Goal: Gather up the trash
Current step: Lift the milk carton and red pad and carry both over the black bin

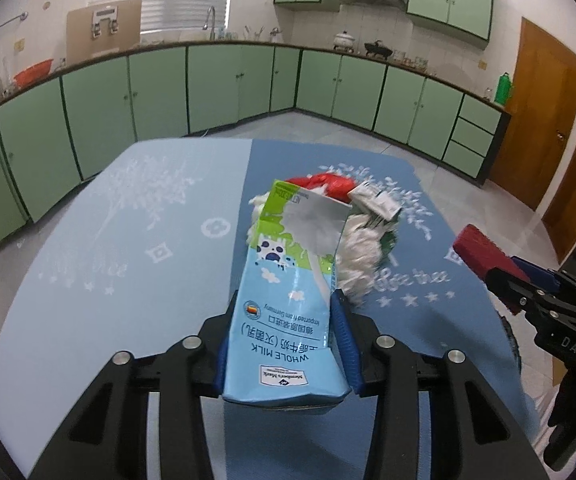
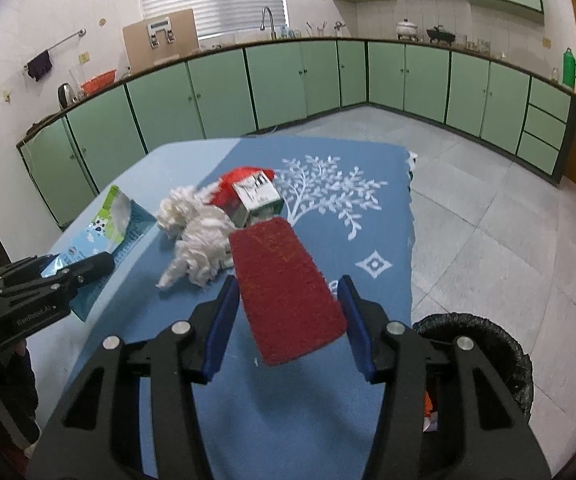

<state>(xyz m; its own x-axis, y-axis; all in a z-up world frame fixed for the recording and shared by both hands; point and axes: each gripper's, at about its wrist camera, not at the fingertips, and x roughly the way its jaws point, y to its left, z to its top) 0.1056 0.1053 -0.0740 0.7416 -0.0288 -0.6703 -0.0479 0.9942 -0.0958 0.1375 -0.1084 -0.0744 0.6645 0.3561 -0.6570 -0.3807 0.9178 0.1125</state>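
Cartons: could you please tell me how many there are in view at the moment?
2. The milk carton is clamped in the left gripper. The small carton lies on the table beside the white mop strands. More may be hidden under the pile.

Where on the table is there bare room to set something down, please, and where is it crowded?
The light-blue half of the table, left of the milk carton, lies bare to its edges. Bare cloth also shows beyond the small carton, over the white tree print. The middle is crowded: the white mop strands, red bag and small carton bunch together.
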